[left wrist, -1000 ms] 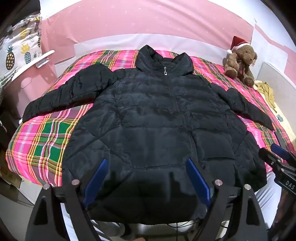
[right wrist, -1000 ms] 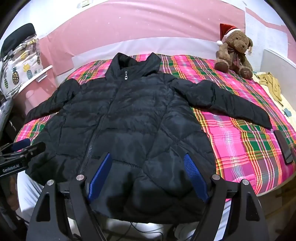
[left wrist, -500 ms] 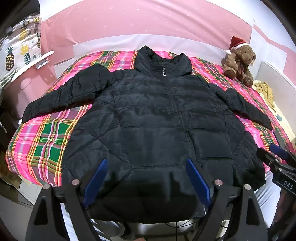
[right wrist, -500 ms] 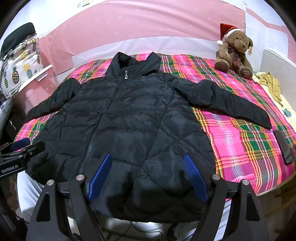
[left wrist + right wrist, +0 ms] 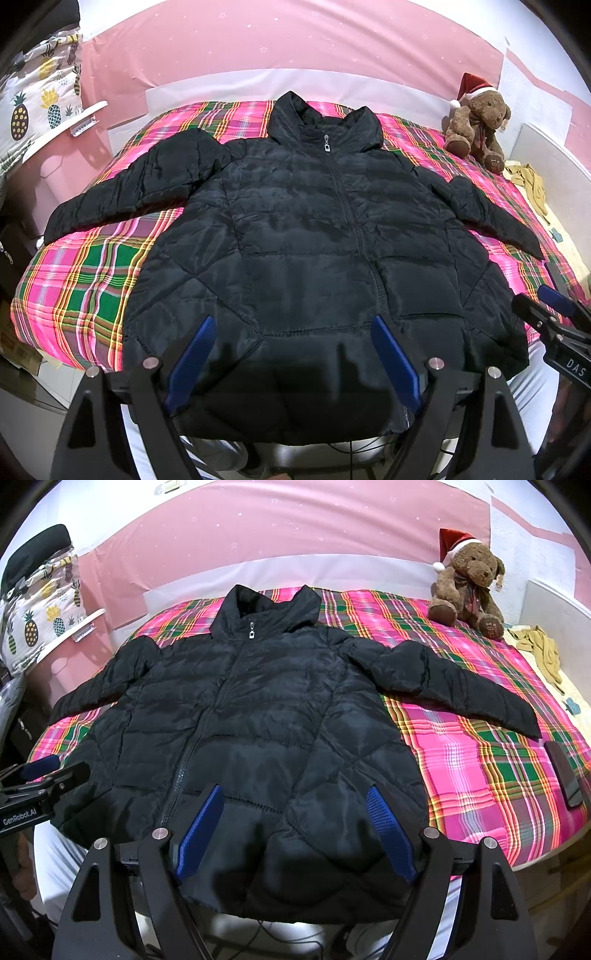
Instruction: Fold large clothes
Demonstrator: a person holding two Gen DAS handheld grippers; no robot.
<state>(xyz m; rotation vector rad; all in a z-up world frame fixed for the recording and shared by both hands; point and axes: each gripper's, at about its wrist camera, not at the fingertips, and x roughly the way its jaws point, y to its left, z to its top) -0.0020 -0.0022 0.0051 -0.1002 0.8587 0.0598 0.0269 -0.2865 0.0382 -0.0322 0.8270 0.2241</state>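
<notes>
Black jacket (image 5: 314, 240) lies flat, front up and zipped, on the plaid bed (image 5: 85, 280), sleeves spread to both sides, collar toward the pink wall (image 5: 295, 40). Hem hangs just over the near bed edge. Left gripper (image 5: 291, 354) hovers above the hem, jaws wide apart, nothing between them. Right gripper (image 5: 295, 823) likewise spread wide above the hem, empty, not touching fabric as far as visible. Teddy bear (image 5: 465, 579) in a Santa hat sits at the far right corner of the bed. Phone (image 5: 565, 771) lies on the bed's right edge, apart from the right sleeve. No containers visible.
</notes>
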